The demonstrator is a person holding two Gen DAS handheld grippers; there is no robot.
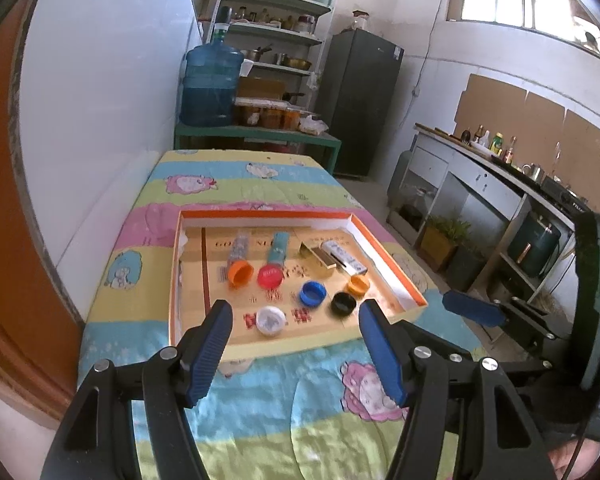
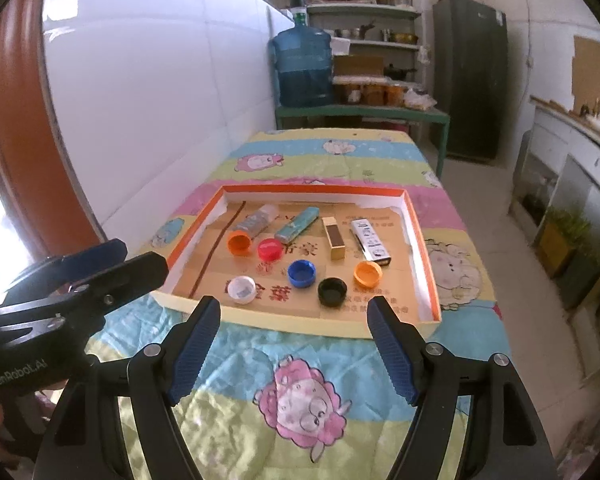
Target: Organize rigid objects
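A shallow cardboard tray (image 1: 260,213) with an orange rim lies on the quilted table. In it are several bottle caps: white (image 1: 270,320), blue (image 1: 313,293), black (image 1: 343,304), red (image 1: 270,276) and two orange ones (image 1: 240,273). Behind the caps lie two small tubes (image 1: 278,246), a gold box (image 1: 318,258) and a white box (image 1: 344,256). My left gripper (image 1: 294,312) hovers open over the tray's near edge, holding nothing. My right gripper (image 2: 293,306) is open too and empty, just short of the tray (image 2: 312,189), with the black cap (image 2: 332,291) and white cap (image 2: 242,289) closest.
A cartoon-print quilt (image 2: 300,400) covers the table. A white tiled wall (image 2: 160,100) runs along its left side. Beyond the far end stand a blue water jug (image 2: 302,68), shelves and a dark fridge (image 2: 470,72). A kitchen counter (image 1: 480,184) lines the right.
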